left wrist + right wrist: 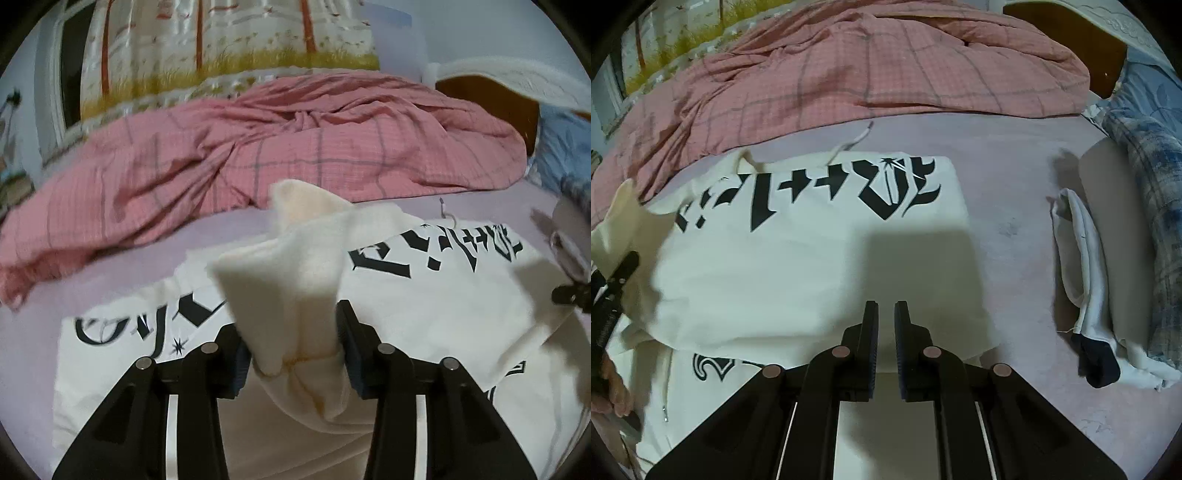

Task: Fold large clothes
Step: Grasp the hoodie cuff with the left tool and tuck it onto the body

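The left gripper had its jaws partway closed on a bunched fold of the cream hoodie, the pads pressing the cloth from both sides so that the pinched fabric stood up in a loose peak between them. The right gripper had its jaws drawn almost together with only a thin slit between the pads and nothing caught in it; it hung just above the near edge of the same hoodie. The hoodie lay spread flat on the lilac bedsheet, its black gothic lettering facing up and a drawstring trailing off its far edge. Near its right side, on the sheet, lay a small folded white garment with a dark cuff. Beyond the hoodie a rumpled pink checked duvet was heaped across the bed, with a blue patterned pillow at the far right and a printed curtain behind.
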A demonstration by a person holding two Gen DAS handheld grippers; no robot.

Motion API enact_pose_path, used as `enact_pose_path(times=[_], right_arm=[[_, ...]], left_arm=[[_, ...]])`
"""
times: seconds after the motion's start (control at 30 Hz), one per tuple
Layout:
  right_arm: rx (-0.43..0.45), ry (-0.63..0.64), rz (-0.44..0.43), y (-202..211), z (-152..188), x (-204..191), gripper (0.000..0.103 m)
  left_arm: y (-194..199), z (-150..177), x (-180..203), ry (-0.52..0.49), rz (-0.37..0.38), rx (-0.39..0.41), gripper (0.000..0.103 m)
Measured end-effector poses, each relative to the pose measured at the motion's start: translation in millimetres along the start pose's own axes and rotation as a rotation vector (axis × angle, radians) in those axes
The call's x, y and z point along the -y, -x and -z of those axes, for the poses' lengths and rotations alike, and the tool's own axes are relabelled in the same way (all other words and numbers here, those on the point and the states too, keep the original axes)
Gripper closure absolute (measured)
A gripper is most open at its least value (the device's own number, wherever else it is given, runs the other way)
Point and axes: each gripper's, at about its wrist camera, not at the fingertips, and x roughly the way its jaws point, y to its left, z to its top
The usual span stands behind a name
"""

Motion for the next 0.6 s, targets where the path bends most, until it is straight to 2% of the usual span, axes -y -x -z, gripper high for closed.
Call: enact_pose_path(times=[0.03, 0.07, 0.1, 0.13, 0.17, 0.3, 0.33, 0.37, 0.4, 0.47, 0.53, 0.6], right_arm=[[-0.002, 0.0, 0.001, -0.5, 0.2, 0.3, 0.094], [-0.002, -0.003, 0.004, -0.8, -0.1, 1.0, 0.094], [-0.001, -0.006, 0.006, -0.6, -0.4, 1.6, 0.094], [0.002, -0.01, 0.007, -0.4, -0.9, 2.4, 0.094], [0.003, -0.013, 0.006, -0.2, -1.0, 3.1, 0.094], [0.007, -0.044, 0.011, -2.3, -2.8, 7.7, 0.093], [0.01, -0.054, 0.011, -2.2, -2.7, 9.5, 0.092], [0.013, -0.065, 0.007, -1.4, -2.7, 11.8, 0.089], [0.015, -0.069, 0.002, -0.6, -2.5, 12.7, 0.088], [0.014, -0.043, -0.006, 1.5, -0.7, 9.8, 0.086], [-0.005, 0.069, -0.011, -0.3, 3.6, -6.0, 0.086], [-0.026, 0.164, -0.026, -5.5, 9.0, -26.9, 0.086]], left_arm=[[-2.7, -0.4, -4.0, 0.017, 0.027, -0.019, 0.059], [-4.8, -0.2, -7.0, 0.033, 0.043, -0.036, 0.051], [-7.6, -0.2, -9.6, 0.047, 0.052, -0.057, 0.036], [-10.9, 0.9, -8.5, 0.052, 0.06, -0.082, 0.029], [-16.3, 0.9, -8.0, 0.046, 0.055, -0.11, 0.025], [-24.6, -2.2, -5.4, 0.01, 0.001, -0.135, 0.026], [-23.6, -4.6, -7.5, 0.013, -0.014, -0.123, 0.028], [-22.3, -7.2, -10.9, 0.02, -0.03, -0.108, 0.039], [-20.3, -10.4, -15.5, 0.029, -0.05, -0.092, 0.061], [-18.1, -16.2, -25.7, 0.043, -0.064, -0.085, 0.083], [-12.8, -19.1, -31.6, 0.039, -0.091, -0.077, 0.084], [-2.1, -20.3, -32.3, 0.001, -0.15, -0.025, 0.084]])
